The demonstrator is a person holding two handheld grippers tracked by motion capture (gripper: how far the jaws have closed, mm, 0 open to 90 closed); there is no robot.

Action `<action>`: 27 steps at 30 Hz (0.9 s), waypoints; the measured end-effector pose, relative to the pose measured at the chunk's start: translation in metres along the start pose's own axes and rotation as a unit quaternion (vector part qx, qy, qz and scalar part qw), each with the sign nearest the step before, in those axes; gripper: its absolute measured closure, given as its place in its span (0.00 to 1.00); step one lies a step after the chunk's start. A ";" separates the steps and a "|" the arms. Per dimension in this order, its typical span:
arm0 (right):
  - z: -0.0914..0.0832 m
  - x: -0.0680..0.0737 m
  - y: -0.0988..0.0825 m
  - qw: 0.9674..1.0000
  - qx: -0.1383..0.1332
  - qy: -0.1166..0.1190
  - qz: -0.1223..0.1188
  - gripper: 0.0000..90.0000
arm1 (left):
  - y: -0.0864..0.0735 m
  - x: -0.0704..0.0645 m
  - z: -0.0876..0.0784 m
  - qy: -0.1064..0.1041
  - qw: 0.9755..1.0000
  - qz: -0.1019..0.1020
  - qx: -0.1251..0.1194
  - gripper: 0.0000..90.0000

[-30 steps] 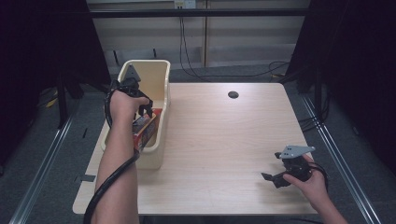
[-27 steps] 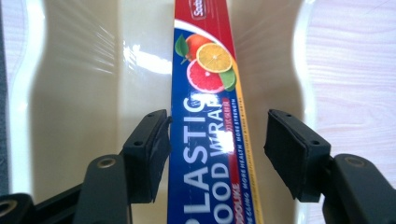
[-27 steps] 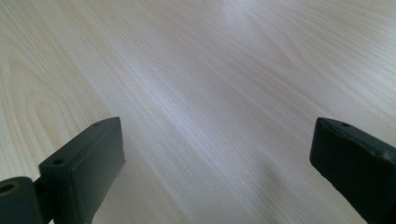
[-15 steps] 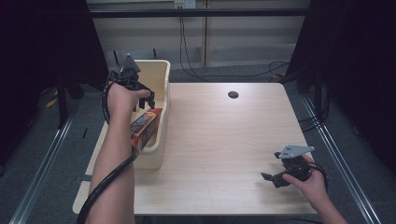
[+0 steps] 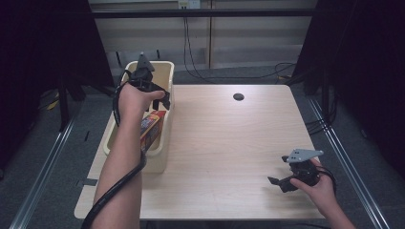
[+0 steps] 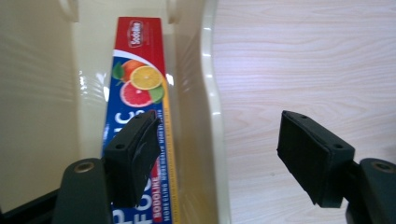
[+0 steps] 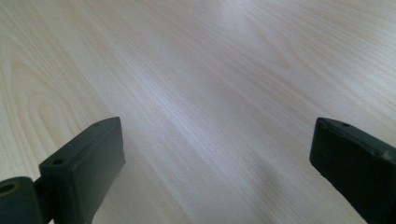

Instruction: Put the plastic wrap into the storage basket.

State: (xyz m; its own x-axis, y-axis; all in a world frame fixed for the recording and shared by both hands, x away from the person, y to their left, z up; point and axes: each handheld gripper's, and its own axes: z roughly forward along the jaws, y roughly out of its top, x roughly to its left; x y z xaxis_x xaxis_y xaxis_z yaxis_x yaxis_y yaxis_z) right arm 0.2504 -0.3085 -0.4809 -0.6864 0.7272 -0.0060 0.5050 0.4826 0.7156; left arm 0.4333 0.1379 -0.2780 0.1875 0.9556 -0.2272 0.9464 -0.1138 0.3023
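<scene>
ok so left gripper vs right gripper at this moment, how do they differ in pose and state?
The left gripper is raised over the cream plastic bin, above the red and blue carton with citrus fruit inside; the right gripper sits low near the front right of the light wood table. The left straddles the bin's wall, one jaw over the carton, one over the table; the right has bare wood between its jaws. Both are open and hold nothing.

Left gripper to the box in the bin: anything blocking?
Partly. The left gripper is open and straddles the bin's table-side wall: one finger hangs over the foil box inside, the other over the table. Nothing lies on the box.
</scene>
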 end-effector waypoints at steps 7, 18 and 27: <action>0.001 0.001 0.000 1.000 0.002 0.002 -0.005 0.03 | -0.001 -0.017 0.002 -0.023 0.999 0.022 -0.005 0.30; 0.001 0.000 0.001 1.000 0.002 0.001 -0.006 0.03 | -0.004 -0.043 0.007 -0.043 0.997 0.060 -0.012 0.28; 0.002 0.001 0.003 1.000 0.000 0.004 -0.009 0.03 | -0.008 -0.058 0.018 -0.070 0.994 0.081 -0.006 0.26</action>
State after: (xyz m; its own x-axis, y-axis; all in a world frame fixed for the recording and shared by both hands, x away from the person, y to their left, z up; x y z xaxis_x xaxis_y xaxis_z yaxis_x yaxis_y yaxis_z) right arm 0.2520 -0.3057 -0.4801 -0.6991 0.7149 -0.0139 0.4926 0.4956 0.7154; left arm 0.4194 0.0783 -0.2843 0.3726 0.8778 -0.3010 0.8979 -0.2592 0.3558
